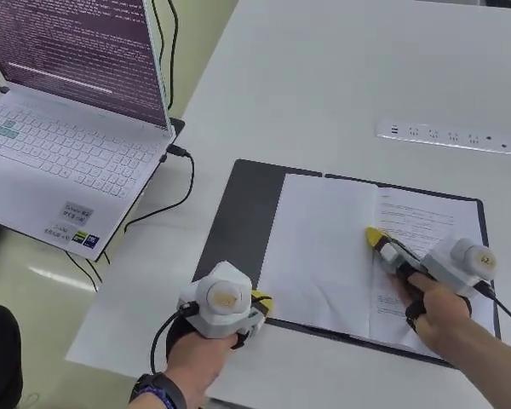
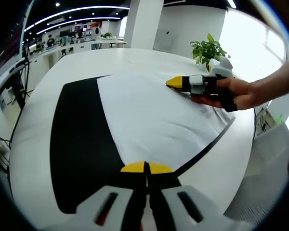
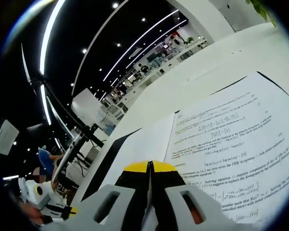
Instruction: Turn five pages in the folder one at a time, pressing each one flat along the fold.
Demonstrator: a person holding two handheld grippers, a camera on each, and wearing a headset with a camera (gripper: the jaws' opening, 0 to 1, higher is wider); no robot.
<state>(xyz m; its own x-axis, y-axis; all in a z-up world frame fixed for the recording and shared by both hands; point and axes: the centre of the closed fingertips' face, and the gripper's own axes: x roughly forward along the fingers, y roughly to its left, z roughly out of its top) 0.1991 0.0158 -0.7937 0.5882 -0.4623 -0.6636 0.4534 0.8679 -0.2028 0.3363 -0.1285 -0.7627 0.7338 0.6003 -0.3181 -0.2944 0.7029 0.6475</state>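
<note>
The black folder [image 1: 238, 213] lies open on the white table, a blank turned page [image 1: 319, 247] on its left half and a printed page [image 1: 422, 226] on its right. My right gripper [image 1: 376, 239] is shut, its yellow tips pressing down on the paper at the fold; its own view shows the tips [image 3: 149, 167] on the printed page [image 3: 231, 144]. My left gripper [image 1: 261, 303] is shut and rests at the folder's near edge, tips [image 2: 146, 167] touching the bottom of the blank page [image 2: 144, 115]. The right gripper [image 2: 176, 82] enters the left gripper view at the fold.
An open white laptop [image 1: 60, 128] sits at the left with a black cable [image 1: 175, 192] running toward the folder. A white power strip [image 1: 447, 136] lies on the table beyond the folder. A potted plant [image 2: 208, 48] stands at the far table edge.
</note>
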